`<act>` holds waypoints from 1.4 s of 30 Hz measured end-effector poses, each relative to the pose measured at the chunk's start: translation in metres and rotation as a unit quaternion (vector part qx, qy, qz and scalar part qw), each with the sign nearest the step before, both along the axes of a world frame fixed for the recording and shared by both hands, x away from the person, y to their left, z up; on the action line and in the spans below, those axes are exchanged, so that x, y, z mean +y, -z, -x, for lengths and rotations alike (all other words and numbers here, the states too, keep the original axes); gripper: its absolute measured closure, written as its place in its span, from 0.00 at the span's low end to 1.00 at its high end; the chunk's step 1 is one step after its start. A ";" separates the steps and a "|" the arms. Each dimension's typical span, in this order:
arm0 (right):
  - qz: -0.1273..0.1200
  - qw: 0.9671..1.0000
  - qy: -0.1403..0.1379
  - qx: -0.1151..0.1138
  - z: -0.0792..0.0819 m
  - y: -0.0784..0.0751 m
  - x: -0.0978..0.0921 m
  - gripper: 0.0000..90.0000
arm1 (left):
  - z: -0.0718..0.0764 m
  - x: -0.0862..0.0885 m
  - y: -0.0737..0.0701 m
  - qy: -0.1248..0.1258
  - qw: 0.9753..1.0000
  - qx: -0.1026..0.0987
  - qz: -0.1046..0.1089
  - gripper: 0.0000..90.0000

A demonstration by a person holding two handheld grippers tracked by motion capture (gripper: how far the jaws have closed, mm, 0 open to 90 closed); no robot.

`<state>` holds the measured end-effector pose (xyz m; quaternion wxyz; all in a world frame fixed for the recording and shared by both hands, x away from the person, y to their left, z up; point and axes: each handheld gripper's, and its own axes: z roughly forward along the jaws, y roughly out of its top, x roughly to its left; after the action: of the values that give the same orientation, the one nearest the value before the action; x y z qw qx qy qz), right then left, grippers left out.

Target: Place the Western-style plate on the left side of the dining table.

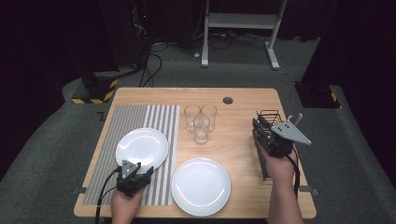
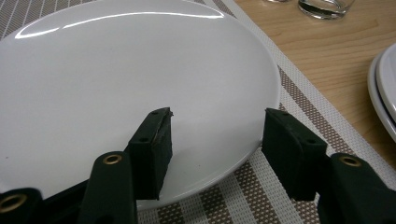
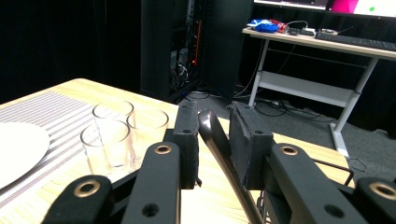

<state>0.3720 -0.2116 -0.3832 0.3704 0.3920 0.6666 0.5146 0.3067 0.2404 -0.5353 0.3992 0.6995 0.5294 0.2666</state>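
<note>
A white plate lies on the striped placemat. My left gripper is open at the plate's near rim, with one jaw over the plate and the other over the mat beside it. A second white plate rests on the bare wood. My right gripper hovers above a black wire rack at the table's right side. It is shut on a glossy black utensil handle that rises between its pads.
Three clear glasses stand together at the table's middle back. A white-framed desk stands on the floor beyond the table. Dark equipment and cables sit at the back left.
</note>
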 end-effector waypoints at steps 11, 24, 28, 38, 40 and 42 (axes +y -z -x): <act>-0.007 1.000 0.008 -0.019 0.002 -0.003 -0.001 0.85 | 0.000 0.000 0.000 0.000 1.000 0.000 -0.001 0.48; -0.028 0.999 0.015 -0.043 0.009 -0.010 -0.010 0.87 | 0.000 0.000 0.000 0.001 1.000 0.001 0.000 0.48; -0.031 0.998 0.016 -0.043 0.009 -0.009 -0.013 0.87 | 0.000 0.000 0.000 0.001 1.000 0.001 0.001 0.48; -0.039 0.998 0.017 -0.039 0.011 -0.006 -0.018 0.87 | -0.001 0.000 0.000 0.004 1.000 0.004 0.000 0.48; -0.039 0.998 0.016 -0.038 0.011 -0.006 -0.018 0.86 | -0.001 0.000 0.000 0.004 1.000 0.005 -0.001 0.48; -0.040 0.998 0.013 -0.037 0.011 -0.005 -0.018 0.86 | -0.001 0.000 0.000 0.004 1.000 0.005 -0.001 0.48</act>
<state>0.3610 -0.2297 -0.3779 0.3854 0.3960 0.6261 0.5501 0.3077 0.2405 -0.5354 0.3972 0.7032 0.5283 0.2619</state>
